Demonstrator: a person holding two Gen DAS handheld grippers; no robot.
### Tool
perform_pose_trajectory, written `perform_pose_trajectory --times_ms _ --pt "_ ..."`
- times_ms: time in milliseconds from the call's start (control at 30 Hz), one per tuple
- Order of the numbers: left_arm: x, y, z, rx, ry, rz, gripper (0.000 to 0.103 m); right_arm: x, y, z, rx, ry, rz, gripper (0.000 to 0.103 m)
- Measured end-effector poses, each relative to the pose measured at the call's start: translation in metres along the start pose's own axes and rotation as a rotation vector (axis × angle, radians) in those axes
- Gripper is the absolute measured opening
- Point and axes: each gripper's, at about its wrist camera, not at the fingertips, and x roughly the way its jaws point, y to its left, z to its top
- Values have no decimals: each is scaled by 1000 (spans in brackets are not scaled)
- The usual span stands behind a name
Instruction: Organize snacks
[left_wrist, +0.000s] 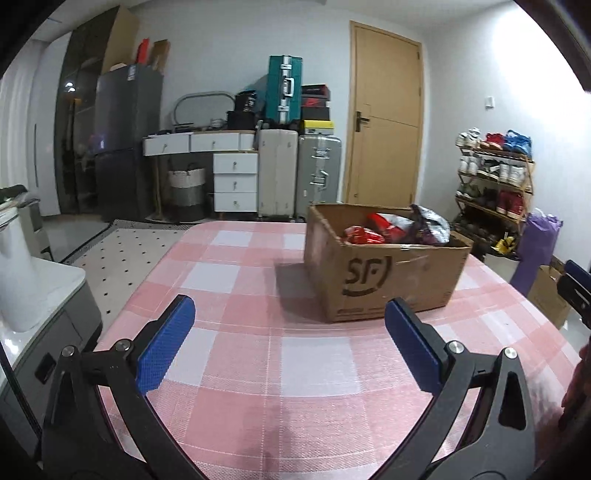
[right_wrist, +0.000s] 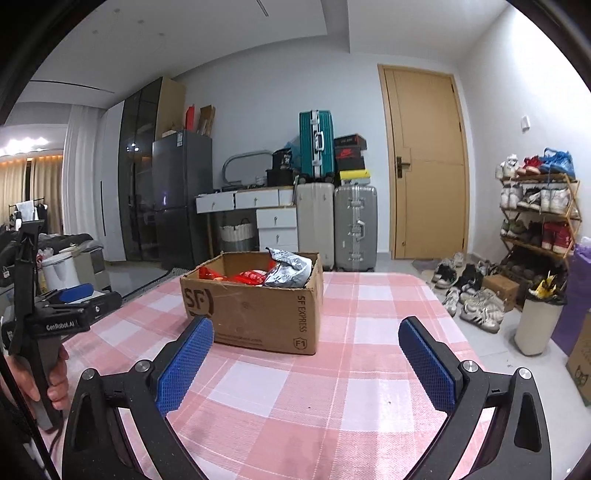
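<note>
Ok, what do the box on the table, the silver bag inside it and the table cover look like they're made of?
Box: brown corrugated cardboard, matte, with printed SF logo and scuffed, creased edges.
Silver bag: probably metallised plastic film, since it is shiny and crinkled.
Table cover: pink and white check, with a woven-looking texture; likely fabric, though a coated cloth cannot be ruled out.

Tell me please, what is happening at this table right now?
A person holds a blue-padded tool in each hand over the pink checked tablecloth. The left tool and right tool are both open and empty. The brown cardboard box ahead holds red snack packets and a silver snack bag.
</note>
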Motion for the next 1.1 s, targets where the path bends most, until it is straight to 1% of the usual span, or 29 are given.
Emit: perform_pose_trajectory --times_ms 33,100,167,300,400,533,633,700,767,1100 --pt "1 -1 -3 10 -3 9 103 2 0 -2 -7 -6 -4 102" --pt "6 -4 -9 33 -4 32 103 8 -1 -6 -10 21 -7 102" --pt "4 -7 -11 47 -32 31 103 11 -1 -7 -8 26 -10 102" --pt "4 -6 -15 53 -57 17 103 25 -3 -7 -5 66 -26 102" --pt "11 -3 -17 33 -40 13 103 27 -5 -8 1 59 -24 102" --pt "13 -5 -16 42 -44 10 103 27 -4 -9 -5 60 -25 102" --pt "6 -8 -14 50 -52 10 103 28 -5 -10 -11 59 -26 102" --pt "9 -9 -16 48 -48 20 103 28 -5 -10 -7 59 -25 102" --pt "-1 -7 -15 46 -57 21 103 28 -5 -10 -8 60 -26 102" --pt "-4 -6 -15 38 -69 34 103 26 -5 -12 -7 59 -34 102"
